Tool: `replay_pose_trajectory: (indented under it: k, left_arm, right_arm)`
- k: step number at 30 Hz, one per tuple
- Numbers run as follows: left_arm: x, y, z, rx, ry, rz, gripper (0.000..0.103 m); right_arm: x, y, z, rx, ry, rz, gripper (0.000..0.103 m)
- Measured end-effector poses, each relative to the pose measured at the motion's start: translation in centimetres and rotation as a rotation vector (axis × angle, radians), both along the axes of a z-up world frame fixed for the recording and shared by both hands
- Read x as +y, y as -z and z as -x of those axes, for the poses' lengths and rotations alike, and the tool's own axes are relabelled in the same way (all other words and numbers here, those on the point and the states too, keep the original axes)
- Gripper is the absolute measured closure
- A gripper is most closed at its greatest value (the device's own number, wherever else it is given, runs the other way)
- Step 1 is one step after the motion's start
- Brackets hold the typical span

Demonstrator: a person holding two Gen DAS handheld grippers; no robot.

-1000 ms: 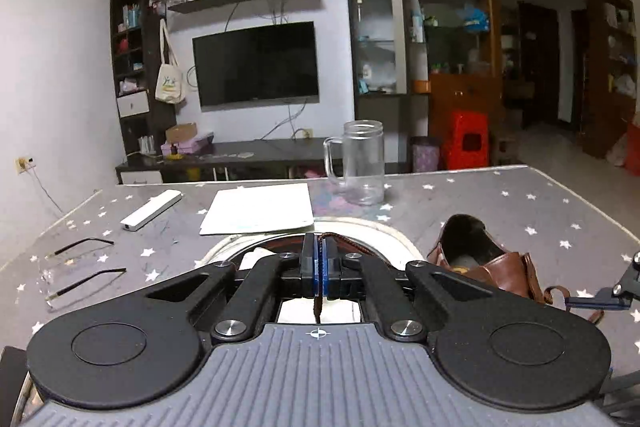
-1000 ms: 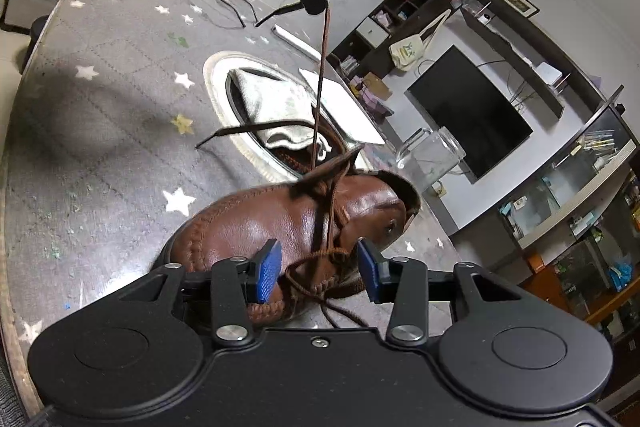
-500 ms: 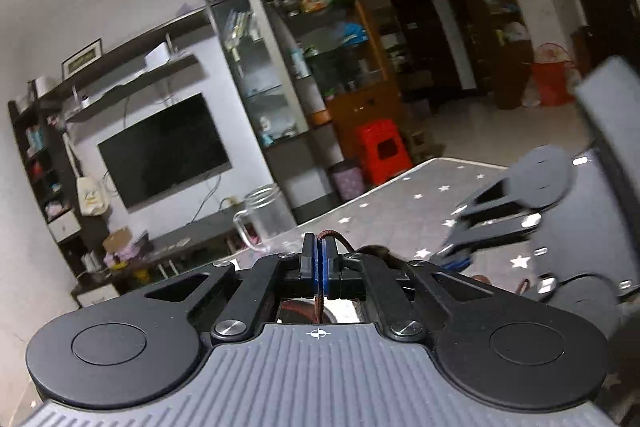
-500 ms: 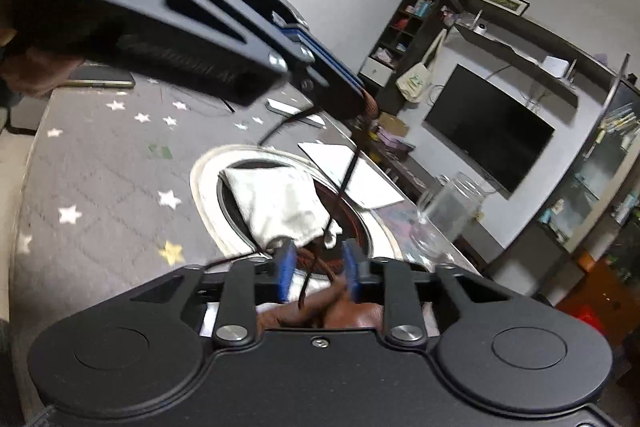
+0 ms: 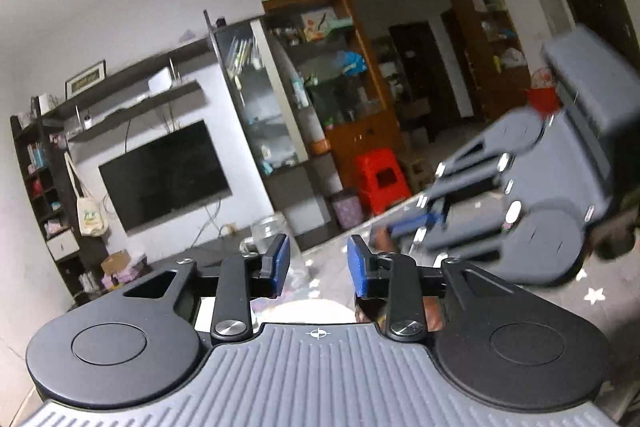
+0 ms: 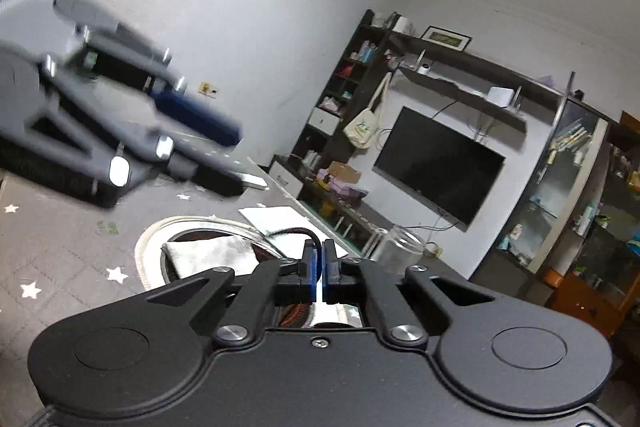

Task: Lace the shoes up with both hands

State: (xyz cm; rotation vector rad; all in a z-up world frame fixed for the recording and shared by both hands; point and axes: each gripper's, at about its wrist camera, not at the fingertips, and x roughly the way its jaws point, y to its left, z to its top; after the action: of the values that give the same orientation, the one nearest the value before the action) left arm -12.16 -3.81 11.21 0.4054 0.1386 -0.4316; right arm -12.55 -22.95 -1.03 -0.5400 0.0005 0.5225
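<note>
Left gripper [image 5: 318, 265]: black linkage arms, blue pads on the jaws, silver screws behind them, ribbed grey housing with crosshair mark. Right gripper [image 6: 319, 265]: same black build, blue pads, silver screws.

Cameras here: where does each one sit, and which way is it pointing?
Left wrist: on the left gripper, looking forward over the table toward the TV; its open fingers and the blurred right gripper show.
Right wrist: on the right gripper, facing the TV; its fingers are shut on the lace, left gripper blurred.
Both share the TV, jar and table.
</note>
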Motion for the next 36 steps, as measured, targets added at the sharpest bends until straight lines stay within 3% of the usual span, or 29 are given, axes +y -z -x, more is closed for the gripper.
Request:
replay_pose_trajectory:
  k: [4, 16, 19, 24, 31, 36]
  left_arm:
    - [-1.4, 1.4, -1.0, 0.028, 0.040, -0.031, 0.071]
    - [-5.2, 1.0, -3.1, -0.020, 0.162, 0.012, 0.071]
    - [-5.6, 0.8, -3.7, -0.015, 0.174, 0.036, 0.096]
    - [-5.2, 0.8, -3.3, -0.018, 0.167, 0.056, 0.100]
    - [-4.1, 1.2, -2.3, -0.007, 0.162, 0.059, 0.100]
    - [-3.3, 1.9, -2.9, 0.053, 0.160, 0.056, 0.100]
  right_arm:
    - [-1.3, -1.4, 1.1, -0.003, 0.008, -0.045, 0.101]
    - [-2.2, -3.0, 3.1, -0.015, -0.010, -0.081, 0.101]
    - [-2.4, -2.9, 2.9, -0.013, 0.002, -0.085, 0.101]
    - [-2.9, -2.7, 2.2, 0.003, 0.034, -0.105, 0.101]
    - [-3.6, -1.3, 0.3, 0.092, 0.064, -0.168, 0.100]
    - [-3.7, 0.6, -1.1, 0.183, 0.083, -0.200, 0.100]
